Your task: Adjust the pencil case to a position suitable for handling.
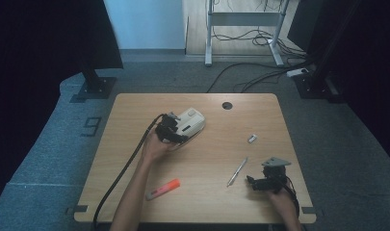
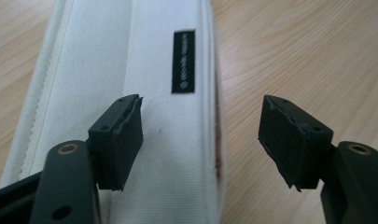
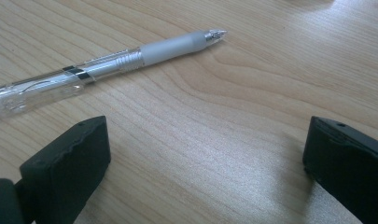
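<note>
Left tool (image 2: pixel 200 140) jaws apart, straddling white pencil case (image 2: pixel 168 60) edge.

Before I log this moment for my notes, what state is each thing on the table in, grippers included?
White pencil case: lying flat, closed as far as shown, one edge between the left fingers.
Left gripper: open over the case, pads not pressing.
Right gripper: open, resting near the pen, holding nothing.
Pen: lying on the table, untouched.
Orange highlighter: lying flat, cap on.
Small grey piece: lying loose.
</note>
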Demonstrator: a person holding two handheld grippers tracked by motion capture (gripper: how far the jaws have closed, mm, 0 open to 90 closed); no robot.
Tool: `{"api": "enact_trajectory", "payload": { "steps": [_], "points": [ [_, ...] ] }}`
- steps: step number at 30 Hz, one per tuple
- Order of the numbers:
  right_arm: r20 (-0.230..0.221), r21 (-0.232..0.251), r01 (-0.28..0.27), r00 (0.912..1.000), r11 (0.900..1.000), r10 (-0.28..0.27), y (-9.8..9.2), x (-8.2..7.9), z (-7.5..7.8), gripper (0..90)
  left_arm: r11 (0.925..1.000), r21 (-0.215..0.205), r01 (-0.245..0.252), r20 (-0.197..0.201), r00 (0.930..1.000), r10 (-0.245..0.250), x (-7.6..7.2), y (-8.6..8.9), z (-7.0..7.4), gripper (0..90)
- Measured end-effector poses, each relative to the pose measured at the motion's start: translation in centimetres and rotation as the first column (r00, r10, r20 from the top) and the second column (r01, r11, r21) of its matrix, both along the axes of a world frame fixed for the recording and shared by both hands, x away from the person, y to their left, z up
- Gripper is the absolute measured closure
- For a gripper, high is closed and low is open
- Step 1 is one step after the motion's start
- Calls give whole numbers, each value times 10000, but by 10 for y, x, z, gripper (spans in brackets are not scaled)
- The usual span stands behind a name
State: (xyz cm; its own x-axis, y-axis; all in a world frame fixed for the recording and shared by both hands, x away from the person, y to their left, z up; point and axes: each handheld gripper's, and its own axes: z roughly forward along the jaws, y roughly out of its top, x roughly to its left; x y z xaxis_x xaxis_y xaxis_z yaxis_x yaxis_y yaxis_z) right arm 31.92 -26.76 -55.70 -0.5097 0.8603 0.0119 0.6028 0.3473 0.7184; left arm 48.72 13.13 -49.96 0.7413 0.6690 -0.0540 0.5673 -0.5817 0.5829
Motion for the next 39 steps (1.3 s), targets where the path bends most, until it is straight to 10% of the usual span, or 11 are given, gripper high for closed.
{"api": "enact_trajectory", "payload": {
  "steps": [9,18,24,39],
  "points": [
    [-3,1,1,10000,10000,-1,0,0,0,5,9987,472,-195,63,9998,192,1,1,-9,354],
    [-1,1,0,10000,10000,0,0,0,0,6,9998,30,-183,-79,9998,183,-6,12,-11,390],
    [11,3,10,10000,10000,-10,0,0,0,5,9981,577,-203,735,9972,161,-20,9,-17,424],
    [-2,0,1,10000,10000,-1,0,0,0,5,9981,596,-142,818,9966,93,-47,19,-13,573]
  ]
}}
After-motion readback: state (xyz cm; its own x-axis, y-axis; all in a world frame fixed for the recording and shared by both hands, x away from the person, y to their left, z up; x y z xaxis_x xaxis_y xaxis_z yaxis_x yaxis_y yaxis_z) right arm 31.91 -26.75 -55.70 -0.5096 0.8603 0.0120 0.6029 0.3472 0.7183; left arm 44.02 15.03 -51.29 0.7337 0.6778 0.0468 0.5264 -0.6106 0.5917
